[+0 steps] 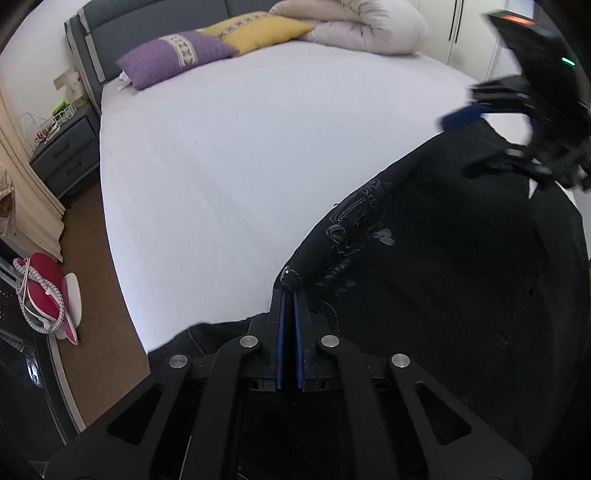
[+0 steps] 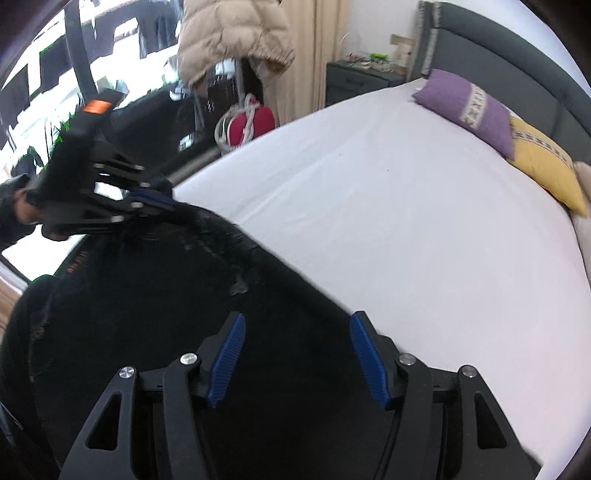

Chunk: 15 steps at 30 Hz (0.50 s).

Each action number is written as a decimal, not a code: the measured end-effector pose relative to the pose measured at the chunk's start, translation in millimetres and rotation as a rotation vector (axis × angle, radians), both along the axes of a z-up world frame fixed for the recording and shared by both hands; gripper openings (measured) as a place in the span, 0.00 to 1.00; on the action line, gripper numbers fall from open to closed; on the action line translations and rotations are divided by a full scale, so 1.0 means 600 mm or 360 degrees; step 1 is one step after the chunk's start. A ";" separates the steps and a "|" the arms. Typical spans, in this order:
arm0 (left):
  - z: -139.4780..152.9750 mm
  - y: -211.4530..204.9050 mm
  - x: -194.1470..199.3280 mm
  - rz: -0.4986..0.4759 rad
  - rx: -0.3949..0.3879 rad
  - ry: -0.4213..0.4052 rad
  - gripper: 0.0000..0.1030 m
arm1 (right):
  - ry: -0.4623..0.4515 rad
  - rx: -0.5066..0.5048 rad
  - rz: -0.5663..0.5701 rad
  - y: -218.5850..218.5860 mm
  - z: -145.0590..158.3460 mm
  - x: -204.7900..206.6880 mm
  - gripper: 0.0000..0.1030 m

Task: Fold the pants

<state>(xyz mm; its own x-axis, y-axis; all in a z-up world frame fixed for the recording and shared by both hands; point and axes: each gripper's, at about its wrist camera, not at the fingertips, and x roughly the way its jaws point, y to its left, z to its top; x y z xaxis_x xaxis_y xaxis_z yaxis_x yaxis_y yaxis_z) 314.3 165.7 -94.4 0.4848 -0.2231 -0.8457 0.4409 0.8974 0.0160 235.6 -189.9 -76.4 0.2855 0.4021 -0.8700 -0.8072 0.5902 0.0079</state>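
Note:
Black pants (image 1: 443, 266) with grey embroidery hang and drape over the near edge of the white bed (image 1: 240, 166). My left gripper (image 1: 290, 295) is shut on a corner of the pants with a metal button. In the right wrist view the left gripper (image 2: 155, 201) grips the pants (image 2: 147, 314) at the far left. My right gripper (image 2: 297, 321) is open, its blue pads (image 2: 229, 354) hovering over the black fabric without holding it. In the left wrist view the right gripper (image 1: 480, 122) sits blurred at the pants' upper right edge.
A purple pillow (image 1: 173, 55), a yellow pillow (image 1: 258, 29) and a rolled duvet (image 1: 362, 26) lie at the headboard. A grey nightstand (image 1: 66, 155) stands left of the bed. A red item with a cord (image 1: 40, 291) lies on the brown floor.

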 end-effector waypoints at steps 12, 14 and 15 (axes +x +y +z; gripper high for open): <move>0.013 -0.029 -0.051 0.0058 -0.0003 -0.0021 0.00 | 0.0097 -0.0297 0.0069 0.054 -0.084 0.071 0.07; 0.005 -0.028 -0.053 0.0066 -0.0010 -0.0013 0.00 | 0.0103 -0.0288 0.0032 0.057 -0.086 0.077 0.07; 0.004 -0.025 -0.051 0.0070 -0.0024 -0.0017 0.00 | 0.0096 -0.0277 0.0016 0.056 -0.084 0.080 0.07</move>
